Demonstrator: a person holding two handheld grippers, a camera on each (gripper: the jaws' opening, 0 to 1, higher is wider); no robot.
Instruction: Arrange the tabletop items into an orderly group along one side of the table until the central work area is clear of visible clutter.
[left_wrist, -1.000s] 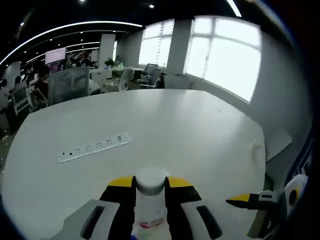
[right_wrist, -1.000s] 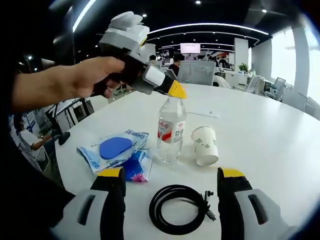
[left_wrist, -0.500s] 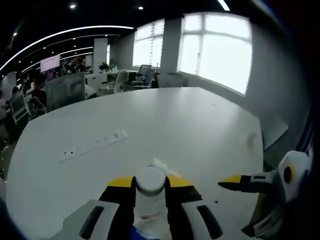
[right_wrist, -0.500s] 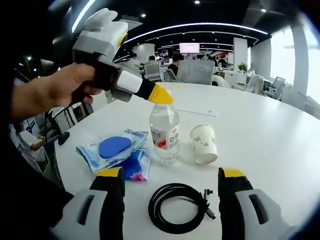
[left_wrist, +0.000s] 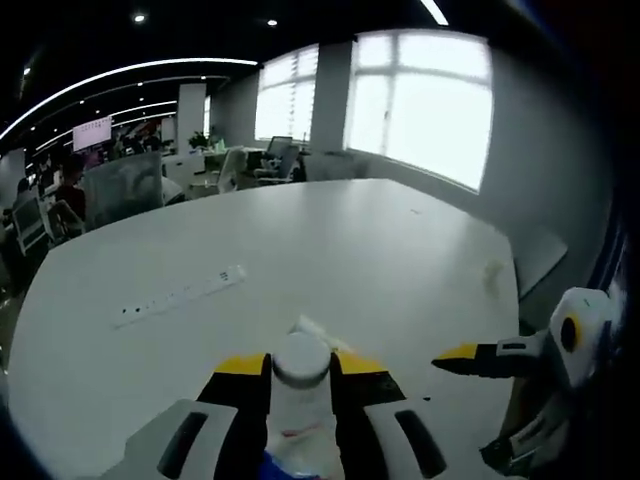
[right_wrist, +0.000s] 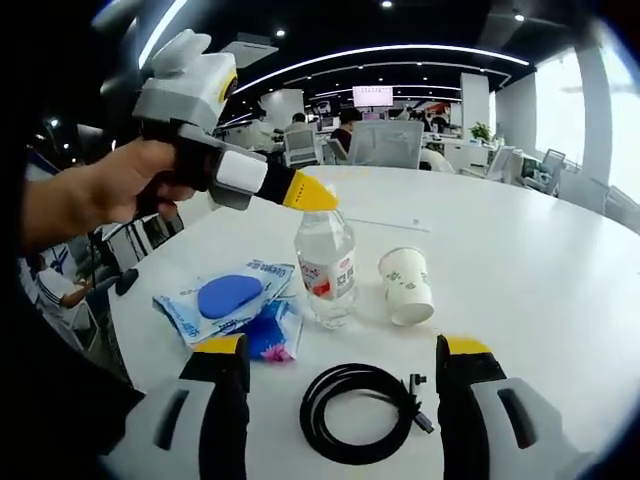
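Note:
A clear water bottle (right_wrist: 325, 265) with a red-and-white label stands upright on the white table (right_wrist: 530, 260), my left gripper (right_wrist: 310, 193) shut on its cap from above, held by a hand. From the left gripper view the white cap (left_wrist: 300, 358) sits between the yellow-tipped jaws of the left gripper (left_wrist: 300, 366). Right of the bottle a white paper cup (right_wrist: 408, 287) leans tilted. A coiled black cable (right_wrist: 360, 412) lies in front of my open right gripper (right_wrist: 345, 368), nothing between its fingers. Blue packets (right_wrist: 225, 298) lie left of the bottle.
A white power strip (left_wrist: 180, 295) lies farther out on the table (left_wrist: 400, 250). The right gripper (left_wrist: 470, 357) enters the left gripper view from the right. Office chairs, desks and people are beyond the table edge, with windows behind.
The left gripper has carried the bottle a little to the left, away from the paper cup. The right gripper, cable, cup and packets have stayed put.

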